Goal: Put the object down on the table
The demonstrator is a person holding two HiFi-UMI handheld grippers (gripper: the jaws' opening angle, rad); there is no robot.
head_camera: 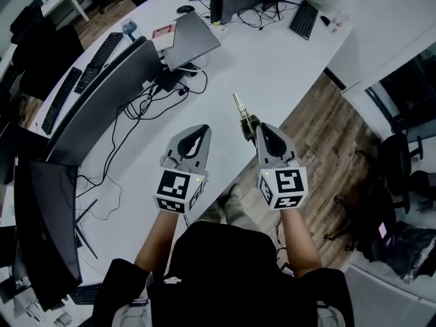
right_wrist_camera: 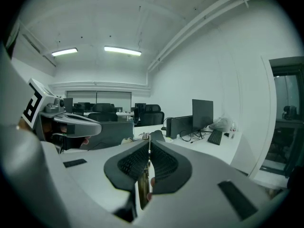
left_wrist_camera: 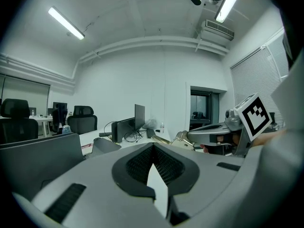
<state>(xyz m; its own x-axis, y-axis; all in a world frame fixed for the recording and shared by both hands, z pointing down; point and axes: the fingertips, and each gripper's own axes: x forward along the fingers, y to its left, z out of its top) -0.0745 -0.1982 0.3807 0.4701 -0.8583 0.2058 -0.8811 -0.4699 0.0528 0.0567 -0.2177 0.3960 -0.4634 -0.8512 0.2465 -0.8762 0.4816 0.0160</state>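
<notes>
The right gripper (head_camera: 261, 128) has its jaws pressed together on a slim metal object (head_camera: 241, 110) that is brassy along its edge between the pads (right_wrist_camera: 141, 188) and pokes out past the tips, held over the near edge of the white table (head_camera: 286, 60). Just beside it the left gripper (head_camera: 200, 132) hangs level with it, tips meeting and nothing between them. Farther out on the table sit dark monitors (head_camera: 102, 94), a keyboard (head_camera: 304, 19) and a tangle of black cables (head_camera: 146, 104).
</notes>
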